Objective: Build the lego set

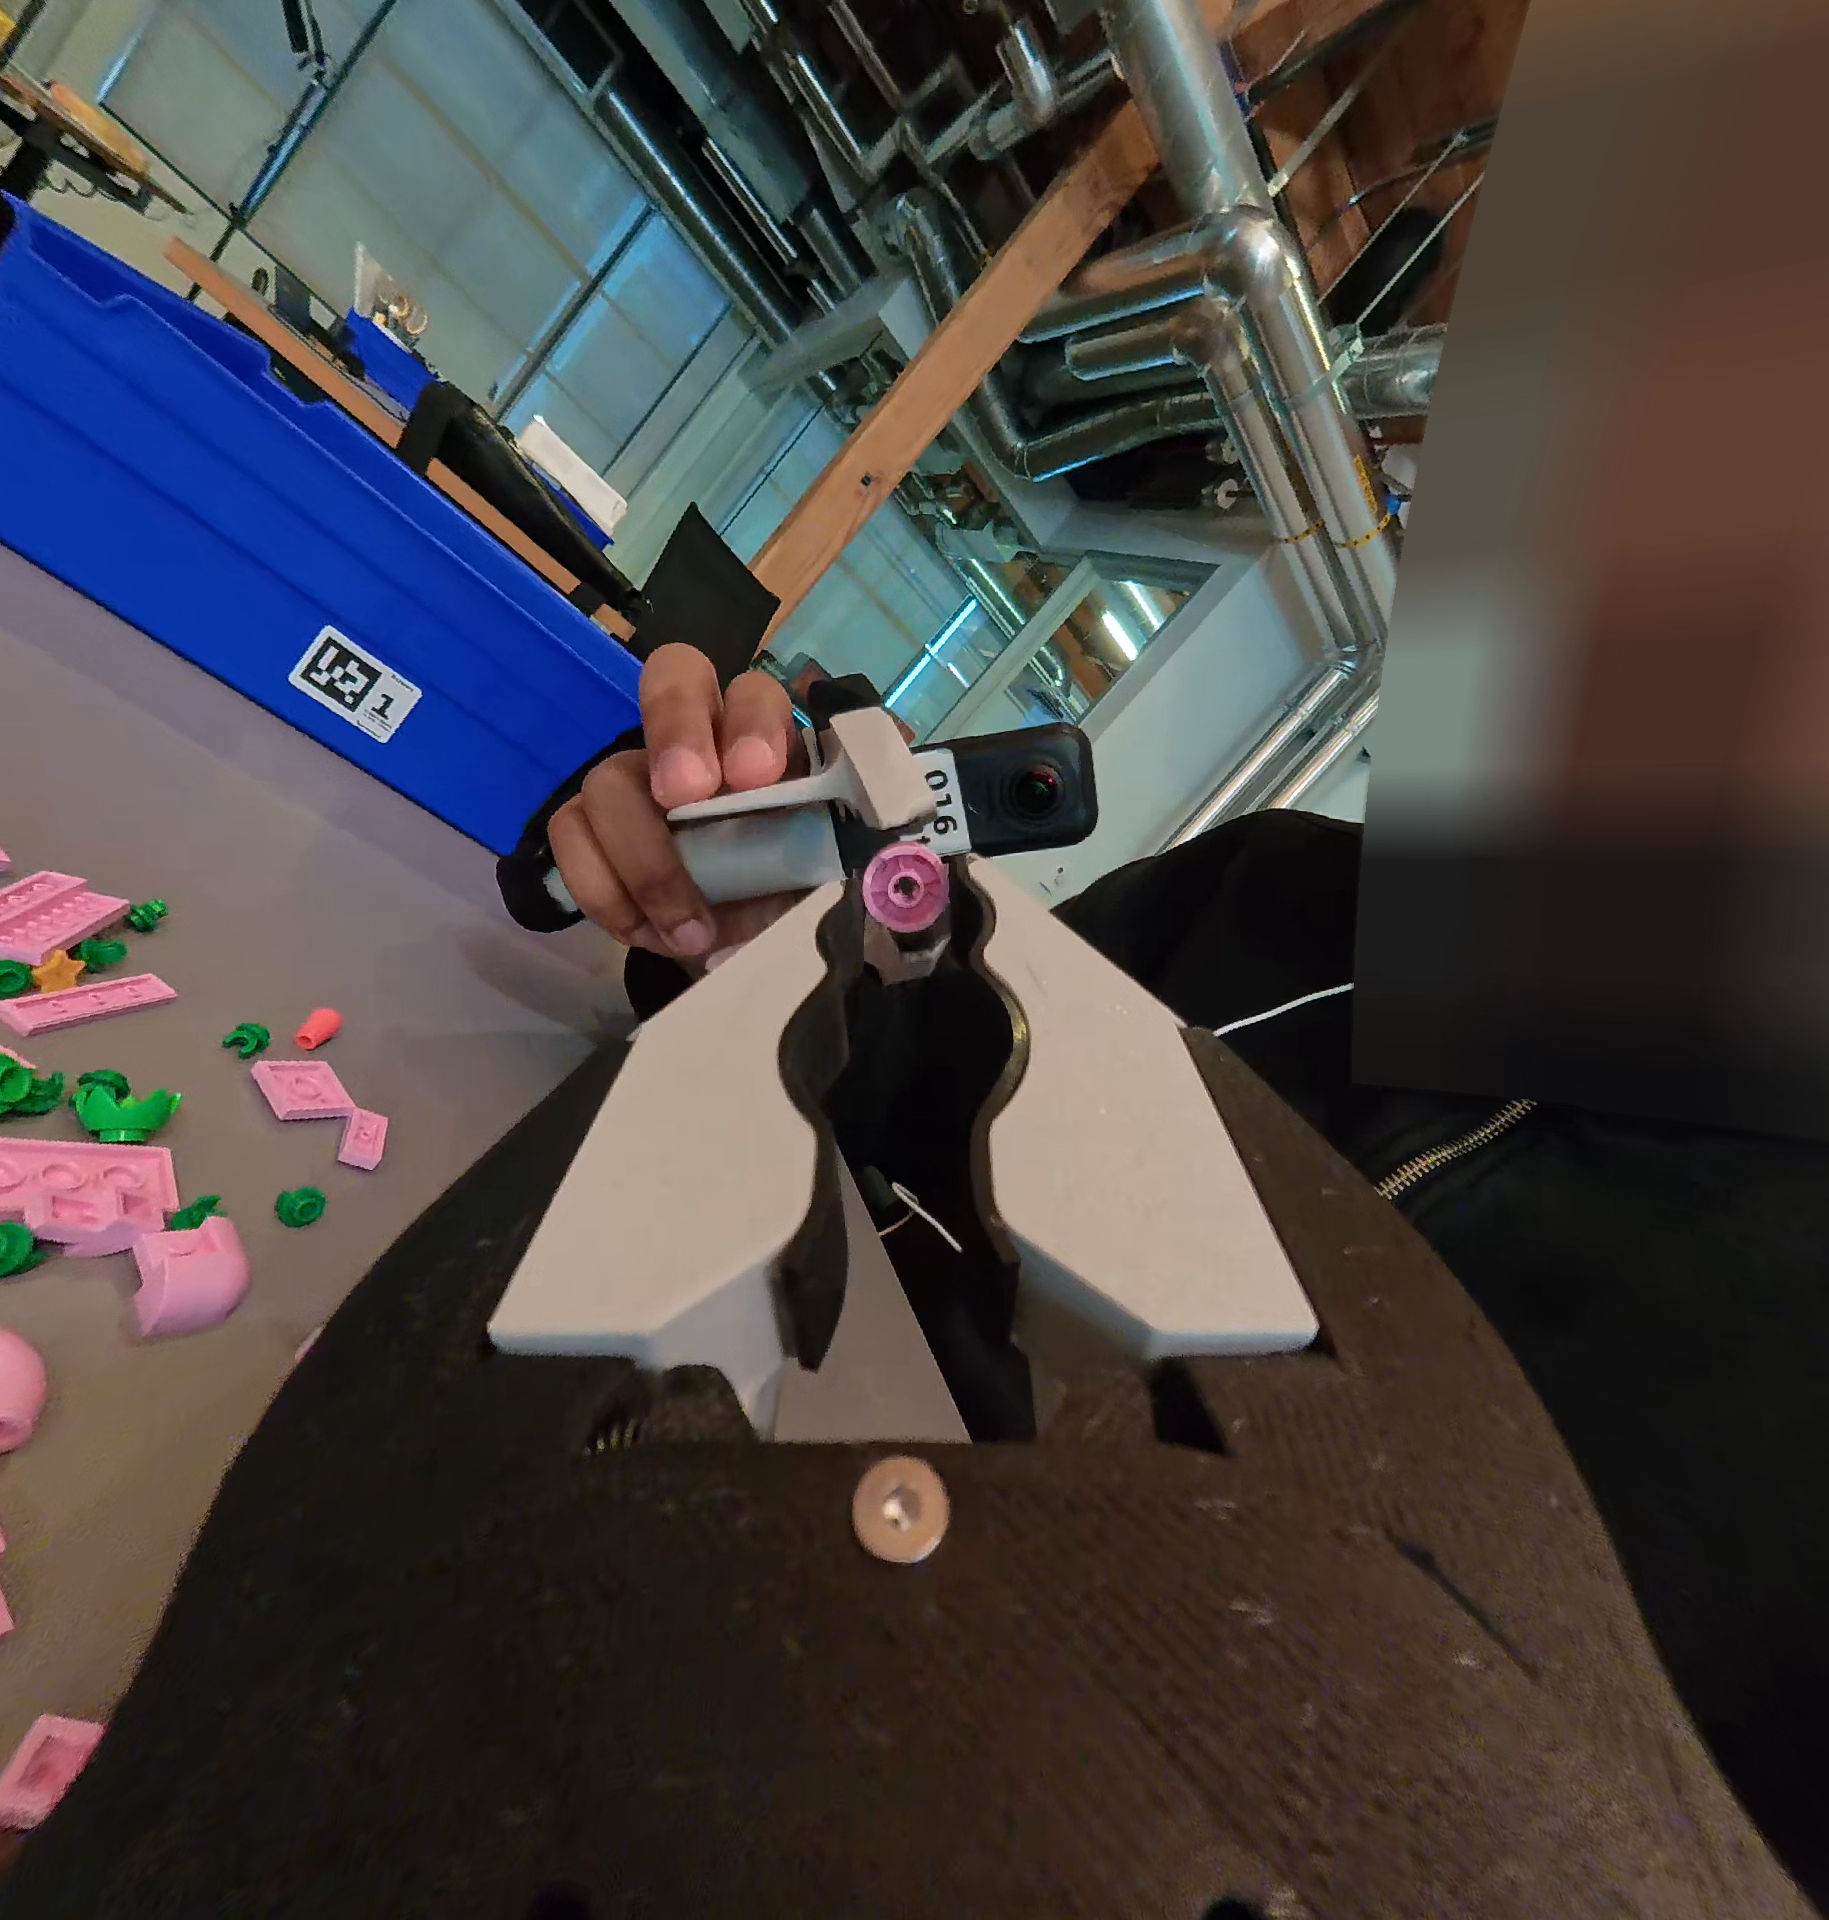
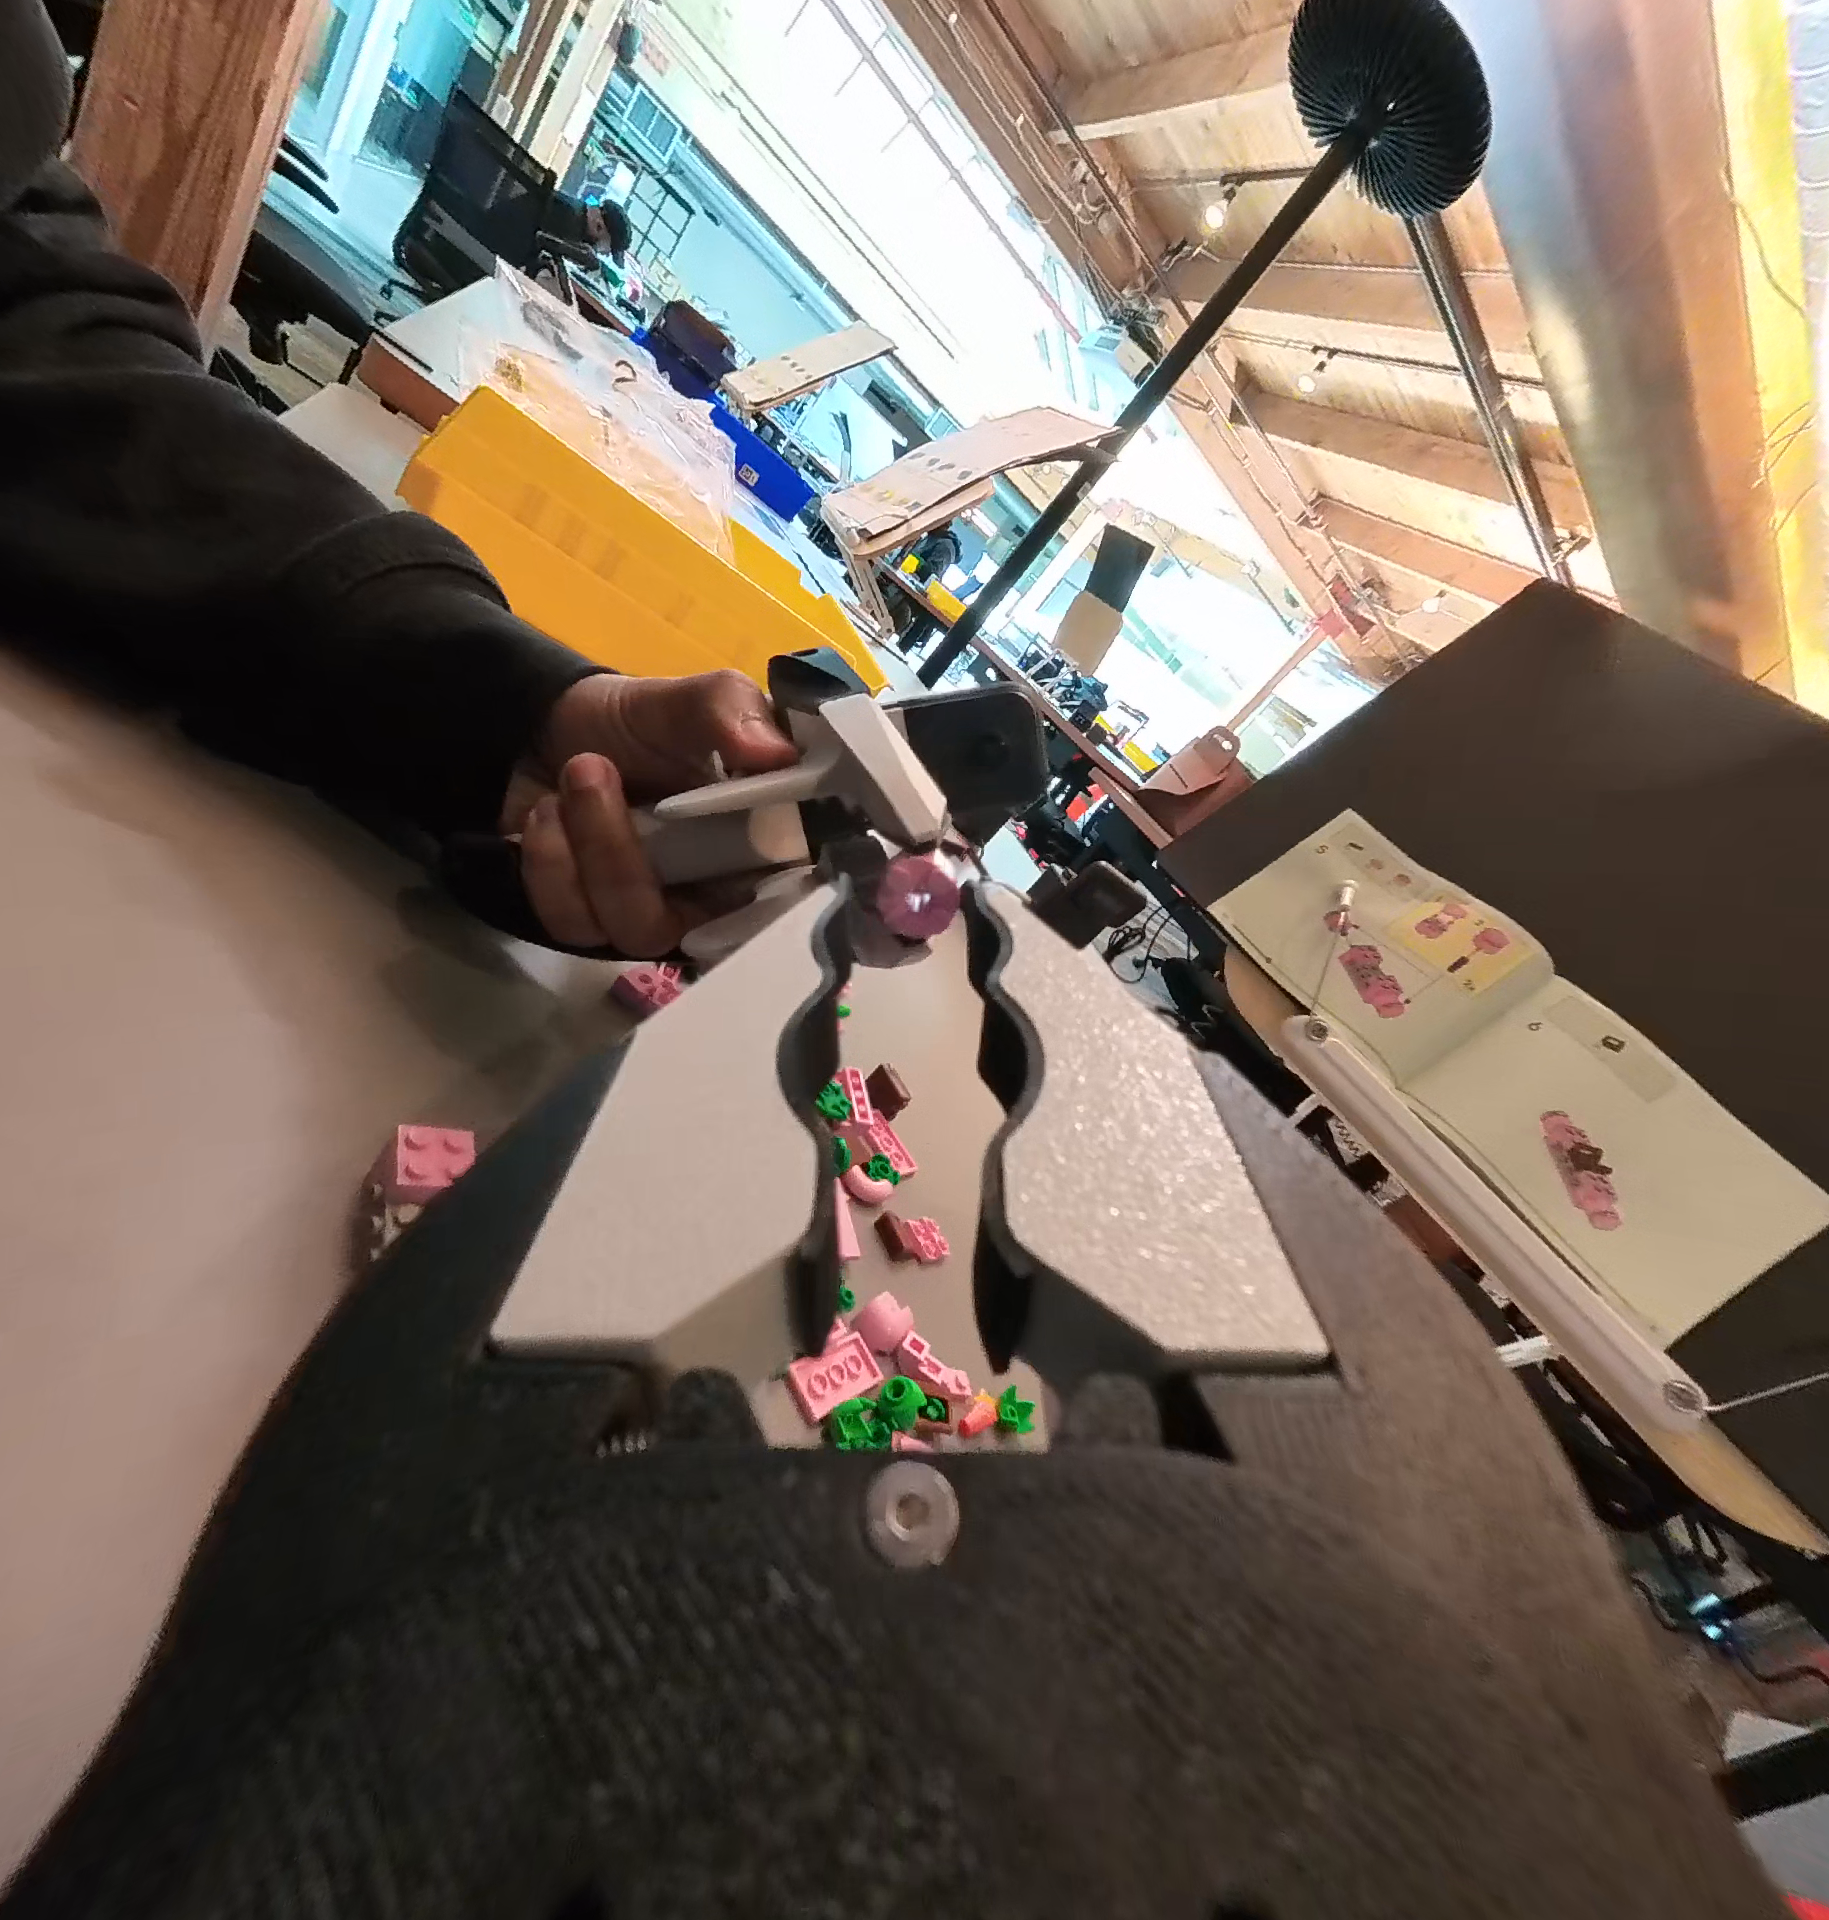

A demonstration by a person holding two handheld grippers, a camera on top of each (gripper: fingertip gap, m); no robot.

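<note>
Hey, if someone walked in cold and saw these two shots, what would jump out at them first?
Two grippers meet tip to tip in mid-air around a small round pink lego piece. Pink and green lego pieces lie scattered on the grey table at the left, before a blue bin. An open instruction booklet is propped at the right.

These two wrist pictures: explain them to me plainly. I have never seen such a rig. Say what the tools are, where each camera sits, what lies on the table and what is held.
No robot here: a person holds a two-finger gripper in each hand, each with a camera looking along its fingers. One picture is from the left gripper, the other from the right gripper. They face each other, meeting at a small round pink piece. Loose pink and green lego pieces lie on the grey table, beside a blue bin. An open instruction booklet stands propped nearby.
</note>
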